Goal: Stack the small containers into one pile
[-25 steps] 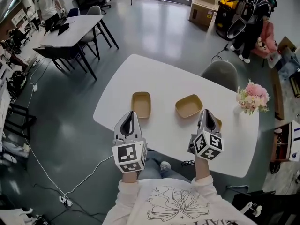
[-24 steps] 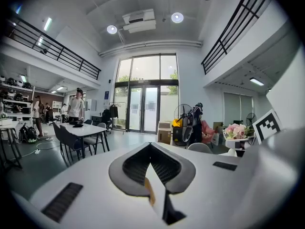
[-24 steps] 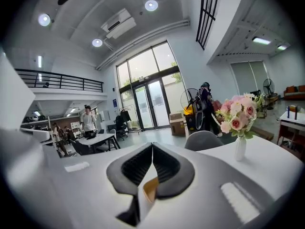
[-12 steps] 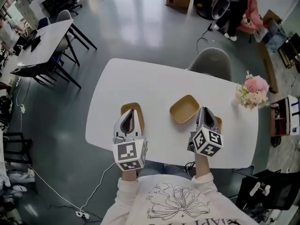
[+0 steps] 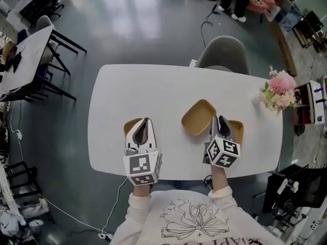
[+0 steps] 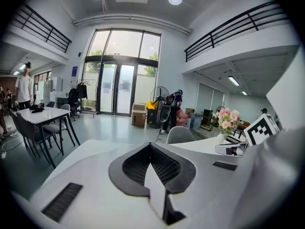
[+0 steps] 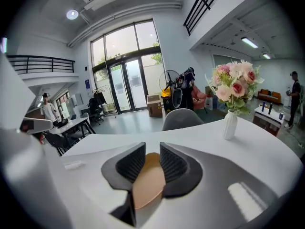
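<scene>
White oval table (image 5: 153, 91) on a grey floor, seen from above in the head view; a grey chair (image 5: 223, 52) stands at its far edge and a vase of pink flowers (image 5: 278, 92) at its right end. Three shallow tan containers lie apart on the near half, not yet piled. The left container (image 5: 130, 128) is partly covered by the left gripper (image 5: 146, 120), which hangs over it. The middle container (image 5: 198, 117) lies uncovered and tilted to the table's edge, just left of the right gripper (image 5: 219, 119). The right container (image 5: 237, 132) lies under and beside that gripper, near the table's front edge.

Left gripper view: the two dark ribbed jaws meet at their tips with nothing between them, so this gripper is closed and empty.

Right gripper view: the jaws stand apart and are opening, with the tan wall of the right container rising in the gap between them. The pads appear to have let go of the wall, though the view is too close to be sure of a clear gap on each side.
</scene>
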Demonstrator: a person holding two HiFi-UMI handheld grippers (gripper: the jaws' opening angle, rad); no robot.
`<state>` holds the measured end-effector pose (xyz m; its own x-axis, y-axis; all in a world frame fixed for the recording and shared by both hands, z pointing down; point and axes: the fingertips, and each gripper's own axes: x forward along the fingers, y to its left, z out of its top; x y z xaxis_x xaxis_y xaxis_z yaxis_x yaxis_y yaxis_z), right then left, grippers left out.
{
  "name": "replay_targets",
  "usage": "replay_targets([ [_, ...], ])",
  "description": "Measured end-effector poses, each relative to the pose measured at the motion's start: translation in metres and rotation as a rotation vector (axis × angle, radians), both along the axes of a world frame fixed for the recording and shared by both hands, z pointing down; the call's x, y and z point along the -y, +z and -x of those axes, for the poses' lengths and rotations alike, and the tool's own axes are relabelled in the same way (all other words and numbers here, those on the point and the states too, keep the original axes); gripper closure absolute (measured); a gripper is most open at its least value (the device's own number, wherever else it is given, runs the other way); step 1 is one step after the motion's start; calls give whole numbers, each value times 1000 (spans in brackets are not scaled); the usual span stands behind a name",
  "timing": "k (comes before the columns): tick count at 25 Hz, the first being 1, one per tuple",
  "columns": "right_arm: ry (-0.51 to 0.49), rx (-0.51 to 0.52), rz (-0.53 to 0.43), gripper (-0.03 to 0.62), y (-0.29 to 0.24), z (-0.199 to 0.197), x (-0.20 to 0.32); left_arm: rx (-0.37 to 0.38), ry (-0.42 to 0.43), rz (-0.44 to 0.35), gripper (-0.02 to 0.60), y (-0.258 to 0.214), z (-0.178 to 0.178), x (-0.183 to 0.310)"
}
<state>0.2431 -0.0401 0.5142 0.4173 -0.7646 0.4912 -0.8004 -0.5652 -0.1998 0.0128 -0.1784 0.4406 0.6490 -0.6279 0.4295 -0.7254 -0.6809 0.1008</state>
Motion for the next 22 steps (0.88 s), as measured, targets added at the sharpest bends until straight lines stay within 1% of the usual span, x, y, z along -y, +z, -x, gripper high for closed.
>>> replay_targets([
  [10, 42, 38, 152, 430, 59, -2, 3, 38, 98, 95, 575, 47, -34, 15],
  [13, 68, 74, 185, 418, 78, -4, 0, 45, 123, 124, 575, 60, -41, 12],
  [18, 95, 146, 241, 418, 108, -2, -9, 59, 152, 164, 575, 79, -51, 5],
  [22, 116, 186, 277, 418, 126, -2, -14, 69, 166, 180, 575, 86, -54, 3],
])
